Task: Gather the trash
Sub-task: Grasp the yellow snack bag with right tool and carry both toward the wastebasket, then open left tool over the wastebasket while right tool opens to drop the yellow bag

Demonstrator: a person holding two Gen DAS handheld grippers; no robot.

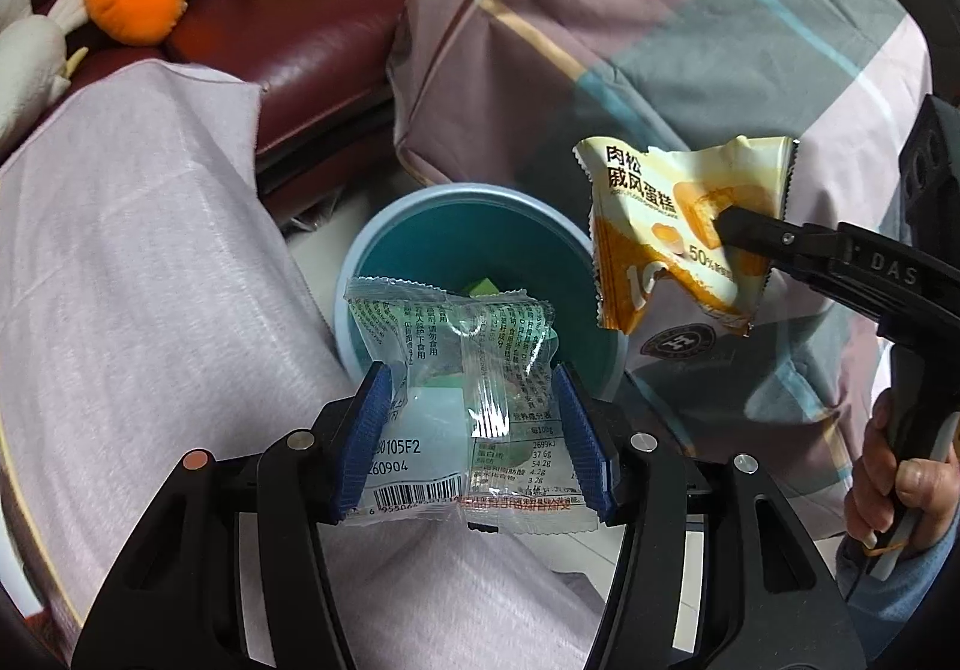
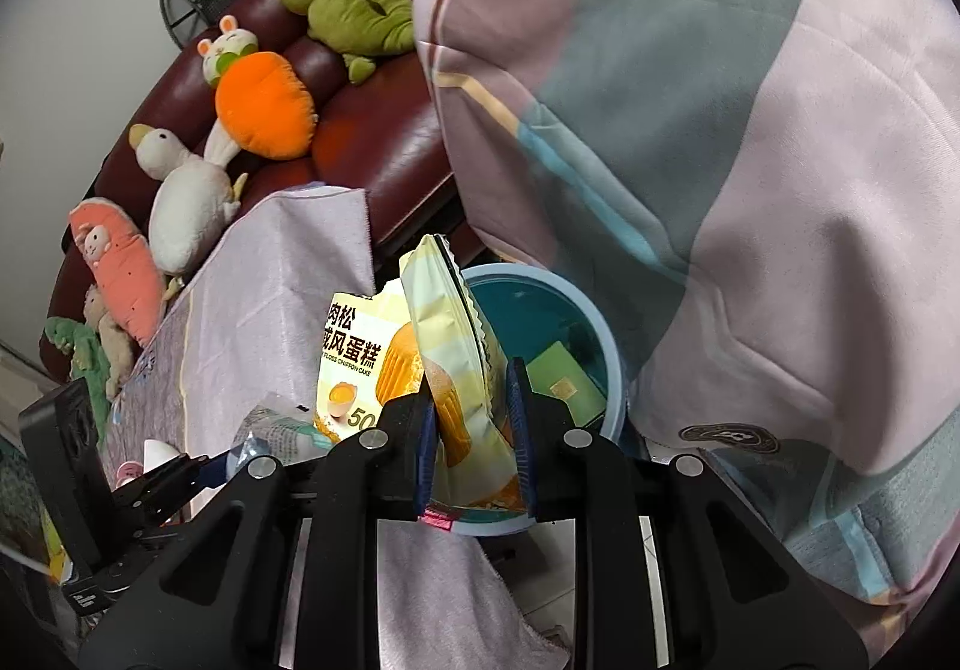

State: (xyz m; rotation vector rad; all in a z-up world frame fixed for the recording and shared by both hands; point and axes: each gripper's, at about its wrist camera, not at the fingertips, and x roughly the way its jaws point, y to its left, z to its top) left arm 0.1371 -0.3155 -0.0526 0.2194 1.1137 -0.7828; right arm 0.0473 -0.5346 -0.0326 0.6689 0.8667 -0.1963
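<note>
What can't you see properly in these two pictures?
- Inside the blue bin: in the left wrist view the clear wrapper covers most of it; in the right wrist view the yellow cake wrapper hides part.
- The green thing in the bin: too small to tell what it is.
- Clear wrapper in the right wrist view: mostly hidden behind the right gripper.
- The person: only a hand, cut off by the left wrist view's edge.

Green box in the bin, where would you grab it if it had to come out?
Come straight down through the bin's open top and pinch the green box across its raised upper edge. It lies tilted against the wall, so that edge looks the most reachable; the flat face offers no pinch.
</note>
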